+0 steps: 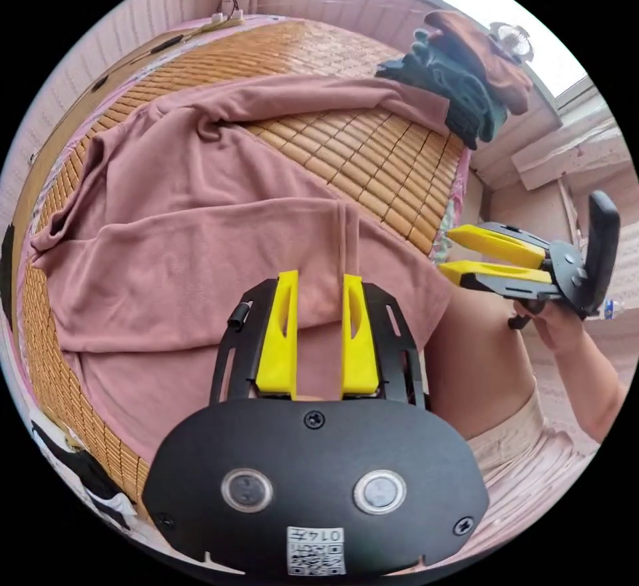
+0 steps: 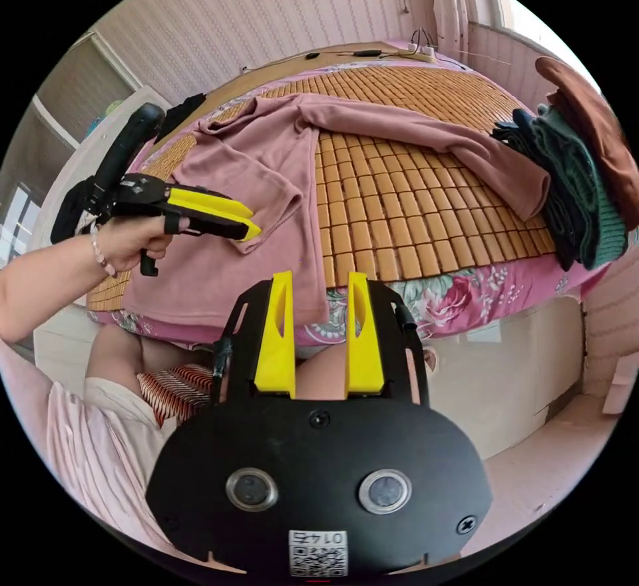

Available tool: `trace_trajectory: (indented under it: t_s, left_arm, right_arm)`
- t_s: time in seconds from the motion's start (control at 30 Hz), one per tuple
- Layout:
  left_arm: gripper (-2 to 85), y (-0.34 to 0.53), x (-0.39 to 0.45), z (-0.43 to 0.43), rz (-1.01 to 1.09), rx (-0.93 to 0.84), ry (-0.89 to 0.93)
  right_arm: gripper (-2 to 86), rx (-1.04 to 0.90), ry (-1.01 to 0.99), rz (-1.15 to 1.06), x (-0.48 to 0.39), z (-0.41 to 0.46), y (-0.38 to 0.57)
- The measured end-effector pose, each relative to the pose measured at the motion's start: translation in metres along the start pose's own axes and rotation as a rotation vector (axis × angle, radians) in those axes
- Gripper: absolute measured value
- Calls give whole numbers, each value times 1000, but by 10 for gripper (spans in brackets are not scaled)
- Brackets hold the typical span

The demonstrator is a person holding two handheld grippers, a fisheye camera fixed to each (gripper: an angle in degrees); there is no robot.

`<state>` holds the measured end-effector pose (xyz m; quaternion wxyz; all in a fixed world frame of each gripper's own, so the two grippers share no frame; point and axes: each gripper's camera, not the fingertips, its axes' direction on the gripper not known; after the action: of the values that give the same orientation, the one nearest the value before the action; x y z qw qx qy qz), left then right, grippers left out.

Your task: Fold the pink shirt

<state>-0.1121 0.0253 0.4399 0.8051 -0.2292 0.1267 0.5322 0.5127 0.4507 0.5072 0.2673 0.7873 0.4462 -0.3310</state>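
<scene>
Bamboo mat covers the bed, with a stack of folded clothes (green knits, a brown piece on top) sitting at one corner, just past the end of a sleeve. The pink shirt lies spread across the mat, its hem hanging over the near bed edge, long sleeve stretching toward that stack. Left gripper hovers over the hem, jaws apart, gripping nothing. Right gripper is off the bed edge, parted and empty too. There's a small code sticker on each, unreadable.
</scene>
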Motion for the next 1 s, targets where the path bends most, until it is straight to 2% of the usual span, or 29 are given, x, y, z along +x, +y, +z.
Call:
trace_trajectory:
  t_s: [0.07,0.2,0.3,0.37,0.4,0.43,0.47,0.57,0.63,0.73,0.8,0.87,1.0]
  left_arm:
    - [27,9,-14,-7,-27,52,35]
    - [-5,62,-60,-48,-169,245,138]
    - [-8,154,-115,-99,-393,417,80]
    - [-7,247,-158,-132,-649,467,-112]
    - [-6,271,-167,-137,-730,470,-154]
    - [-4,321,-185,-146,-905,473,-200]
    - [0,365,-195,-151,-1056,489,-211]
    - [26,436,-190,-160,-1227,544,-218]
    - [38,450,-176,-161,-1218,576,-219]
    - [58,435,-155,-145,-1090,533,-137]
    - [76,408,-146,-125,-975,456,-20]
    - [95,364,-131,-95,-815,298,54]
    - [96,316,-111,-64,-662,116,-44]
  right_arm:
    - [71,-52,69,-97,-15,6,-10]
    - [7,-167,4,-139,-17,23,-25]
    - [0,-191,-27,-114,-15,28,-30]
    - [1,-188,-29,-103,-17,30,-33]
    - [2,-186,-23,-104,-19,30,-34]
    - [4,-185,-6,-110,-23,31,-36]
    - [7,-183,16,-117,-28,31,-38]
    - [42,-149,82,-99,-38,28,-43]
    - [56,-146,80,-94,-43,29,-45]
    - [50,-164,108,-92,-50,36,-53]
    - [45,-176,139,-103,-56,38,-59]
    - [67,-162,184,-91,-61,34,-69]
    - [93,-127,208,-27,-62,35,-75]
